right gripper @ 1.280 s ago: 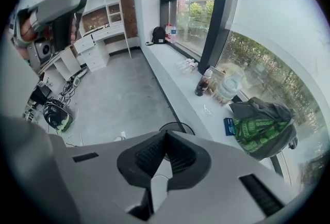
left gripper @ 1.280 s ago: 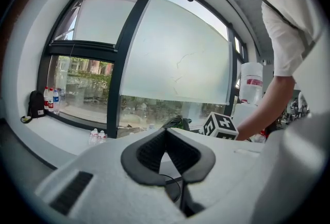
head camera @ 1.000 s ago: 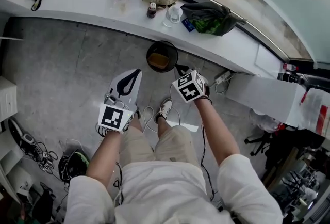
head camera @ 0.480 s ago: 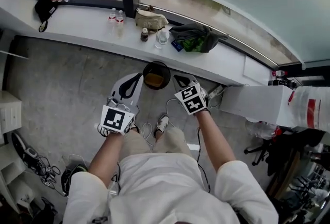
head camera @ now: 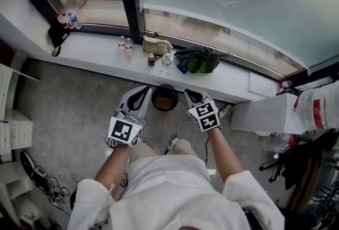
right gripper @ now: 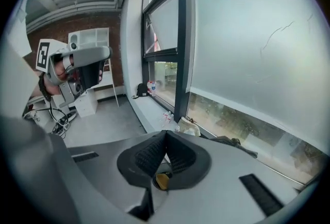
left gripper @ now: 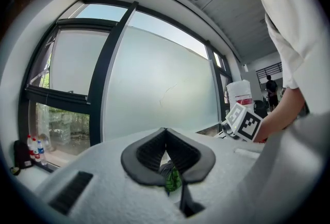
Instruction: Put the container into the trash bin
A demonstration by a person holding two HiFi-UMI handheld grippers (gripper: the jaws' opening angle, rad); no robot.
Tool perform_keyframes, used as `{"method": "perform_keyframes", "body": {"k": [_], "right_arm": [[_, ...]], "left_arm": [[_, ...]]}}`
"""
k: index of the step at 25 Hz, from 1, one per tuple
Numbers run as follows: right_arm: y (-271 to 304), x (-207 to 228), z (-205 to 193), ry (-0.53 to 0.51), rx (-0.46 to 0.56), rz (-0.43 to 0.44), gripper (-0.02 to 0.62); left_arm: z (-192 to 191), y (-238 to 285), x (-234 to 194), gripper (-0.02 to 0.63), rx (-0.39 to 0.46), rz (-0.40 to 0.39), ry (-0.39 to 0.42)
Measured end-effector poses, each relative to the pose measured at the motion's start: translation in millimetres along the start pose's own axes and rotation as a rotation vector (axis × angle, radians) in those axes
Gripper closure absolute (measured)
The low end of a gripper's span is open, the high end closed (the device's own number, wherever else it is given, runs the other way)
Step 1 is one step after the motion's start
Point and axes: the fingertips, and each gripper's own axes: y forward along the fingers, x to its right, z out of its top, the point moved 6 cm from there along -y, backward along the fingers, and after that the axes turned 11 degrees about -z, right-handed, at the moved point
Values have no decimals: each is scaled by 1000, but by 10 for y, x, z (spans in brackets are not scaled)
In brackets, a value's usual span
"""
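The left gripper (head camera: 142,91) and right gripper (head camera: 189,95) have risen since a second ago. Their jaws are closed on nothing, flanking the trash bin (head camera: 154,100) on open floor (head camera: 69,102) near the window ledge (head camera: 100,56). The brownish container (head camera: 164,102) lies inside the bin. The right gripper view glimpses it (right gripper: 162,180) under its jaws, its long axis unreadable.

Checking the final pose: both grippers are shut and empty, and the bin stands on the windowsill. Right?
No. The bin stands on the floor below the windowsill, as the head view shows. The left gripper and right gripper are shut and empty.
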Motion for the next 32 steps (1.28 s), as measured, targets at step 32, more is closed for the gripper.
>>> {"method": "perform_keyframes", "body": {"k": [32], "right_arm": [[-1611, 604, 1367, 270, 563, -78, 594]], "left_arm": [[1587, -1170, -225, 588, 263, 214, 104]]}}
